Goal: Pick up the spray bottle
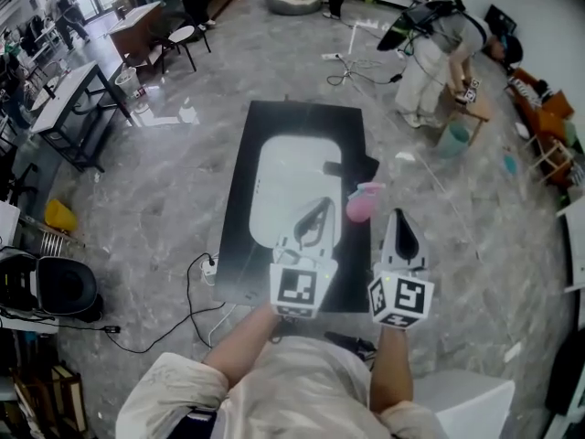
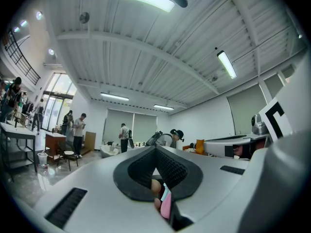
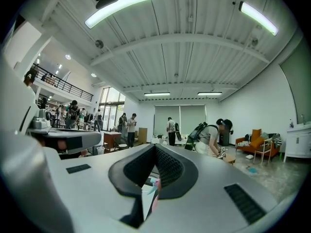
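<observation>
Spray bottle (image 1: 364, 201): small, pink, plastic by the look. Judged light, stiff-walled, smooth & prob. slippery. If filled, the liquid would shift the wt as you tilted it. It sat on the black table (image 1: 302, 117) at the right edge of the white tray (image 1: 288, 167), just ahead of & between your two claws, touching neither; upright or on its side, couldn't tell. Best hold, in my judgement: across the body below the trigger head, not the nozzle. Left claw (image 1: 320, 210): jaws together, nothing gripped. Right claw (image 1: 400, 218): jaws together, nothing gripped. One had to be opened before any approach.
</observation>
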